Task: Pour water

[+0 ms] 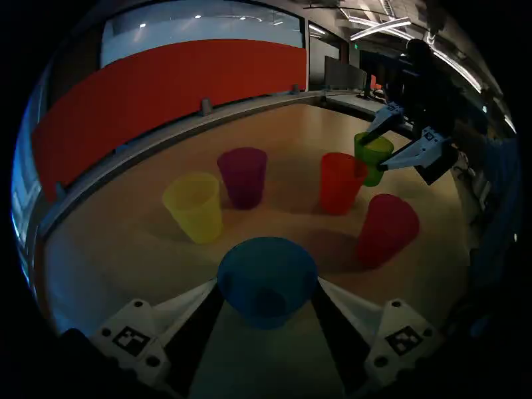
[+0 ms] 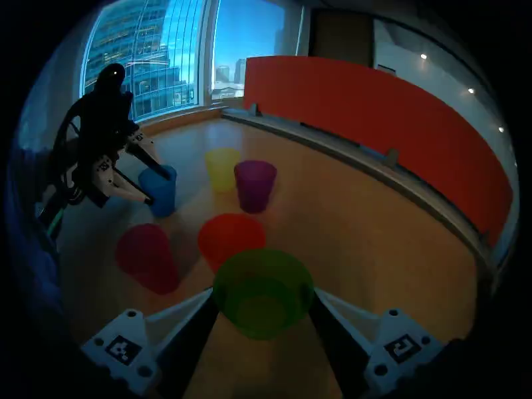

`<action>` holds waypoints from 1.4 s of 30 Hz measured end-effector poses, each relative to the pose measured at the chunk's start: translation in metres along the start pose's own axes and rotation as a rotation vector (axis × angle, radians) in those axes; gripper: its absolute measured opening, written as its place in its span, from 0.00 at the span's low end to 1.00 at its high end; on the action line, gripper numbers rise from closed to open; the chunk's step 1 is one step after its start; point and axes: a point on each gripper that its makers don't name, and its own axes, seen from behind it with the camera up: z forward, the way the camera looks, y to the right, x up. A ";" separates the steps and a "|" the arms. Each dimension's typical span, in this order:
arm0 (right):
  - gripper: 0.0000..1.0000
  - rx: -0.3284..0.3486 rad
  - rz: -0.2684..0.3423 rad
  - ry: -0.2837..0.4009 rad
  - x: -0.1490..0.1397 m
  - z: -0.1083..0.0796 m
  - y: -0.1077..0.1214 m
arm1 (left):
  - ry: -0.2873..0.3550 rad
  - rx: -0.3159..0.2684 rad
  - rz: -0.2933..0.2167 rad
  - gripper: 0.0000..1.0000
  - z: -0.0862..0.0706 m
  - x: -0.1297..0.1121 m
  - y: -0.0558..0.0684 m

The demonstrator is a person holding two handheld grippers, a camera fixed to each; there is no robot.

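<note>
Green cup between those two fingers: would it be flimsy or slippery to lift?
The green cup looks like thin translucent plastic, so it is probably light and somewhat squashable under a hard squeeze. Its smooth walls may be slippery, though they widen upward, which should help the right gripper hold it. The narrow base suggests it tips easily if nudged high.

Your left gripper (image 1: 267, 286) clamps the blue cup (image 1: 267, 263) upright, both fingers on its sides, while your right gripper (image 1: 372, 153) grips the green cup (image 1: 370, 175) across the tabletop (image 1: 292, 133).
</note>
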 end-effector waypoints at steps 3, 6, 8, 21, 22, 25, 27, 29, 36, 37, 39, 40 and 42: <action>0.91 0.000 -0.001 -0.002 -0.001 0.001 0.000 | -0.003 0.003 0.002 0.87 0.000 -0.002 0.000; 0.91 0.000 0.000 -0.004 -0.003 0.001 0.000 | -0.013 0.008 0.007 0.86 0.000 -0.007 -0.001; 0.91 -0.001 0.001 -0.006 -0.004 0.002 0.000 | -0.022 0.011 0.012 0.86 0.001 -0.010 -0.001; 0.91 -0.004 0.011 -0.011 -0.010 0.005 0.001 | -0.059 0.016 -0.024 0.97 -0.005 -0.020 -0.004; 0.91 -0.004 0.013 -0.012 -0.012 0.005 0.001 | -0.061 0.018 -0.025 0.97 -0.006 -0.022 -0.004; 0.91 -0.006 0.017 -0.015 -0.015 0.006 0.001 | -0.067 0.023 -0.027 0.97 -0.009 -0.026 -0.004; 0.91 -0.007 0.020 -0.016 -0.017 0.007 0.001 | -0.071 0.026 -0.028 0.97 -0.010 -0.029 -0.004; 0.91 -0.008 0.023 -0.016 -0.019 0.008 0.002 | -0.071 0.030 -0.028 0.97 -0.013 -0.031 -0.004; 0.91 -0.015 0.025 -0.017 -0.025 0.010 0.003 | -0.071 0.029 -0.041 0.97 -0.019 -0.036 -0.001; 0.91 -0.015 0.026 -0.016 -0.025 0.010 0.003 | -0.071 0.030 -0.042 0.97 -0.020 -0.036 -0.001; 0.91 -0.016 0.027 -0.015 -0.026 0.010 0.003 | -0.070 0.031 -0.045 0.97 -0.022 -0.036 -0.001; 0.91 -0.016 0.029 -0.014 -0.026 0.009 0.003 | -0.070 0.032 -0.045 0.97 -0.022 -0.036 -0.001; 0.91 -0.015 0.031 -0.013 -0.027 0.009 0.002 | -0.068 0.033 -0.047 0.97 -0.024 -0.036 -0.001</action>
